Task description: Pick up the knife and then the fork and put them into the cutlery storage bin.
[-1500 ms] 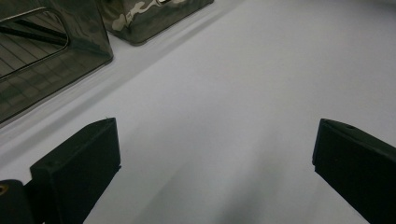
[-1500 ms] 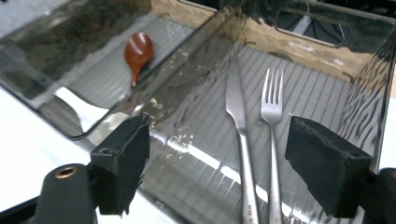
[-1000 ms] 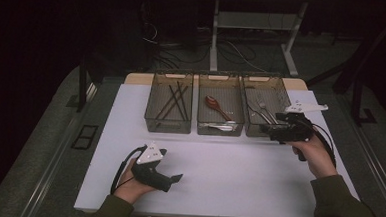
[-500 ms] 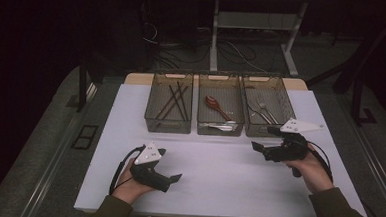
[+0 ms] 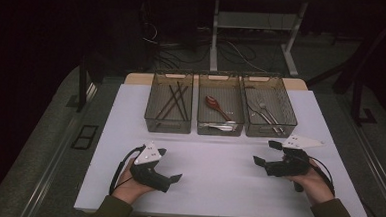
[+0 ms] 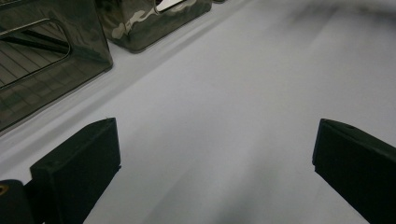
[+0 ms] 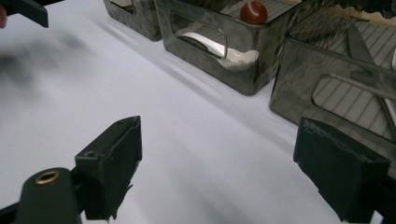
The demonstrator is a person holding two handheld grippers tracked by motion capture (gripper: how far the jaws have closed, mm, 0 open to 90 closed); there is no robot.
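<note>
My left gripper (image 5: 170, 165) rests low over the white table top (image 5: 217, 190) at the near left, held in a hand. Its jaws stand open in the left gripper view (image 6: 215, 158), with bare table between them. My right gripper (image 5: 264, 152) hovers at the near right, in front of the right bin (image 5: 270, 134). Its jaws also stand wide apart (image 7: 224, 163) with nothing between them. Both grippers point toward the middle of the table.
Three clear bins line the back of the table. The left bin (image 5: 167, 129) holds dark chopsticks (image 5: 174, 100). A red spoon (image 5: 214, 103) and a metal spoon lie in the middle bin (image 5: 219, 132). The right bin holds metal cutlery (image 5: 268, 115).
My right gripper has come back from the right bin toward the near edge and sunk lower over the table. The left gripper has stayed where it was.
</note>
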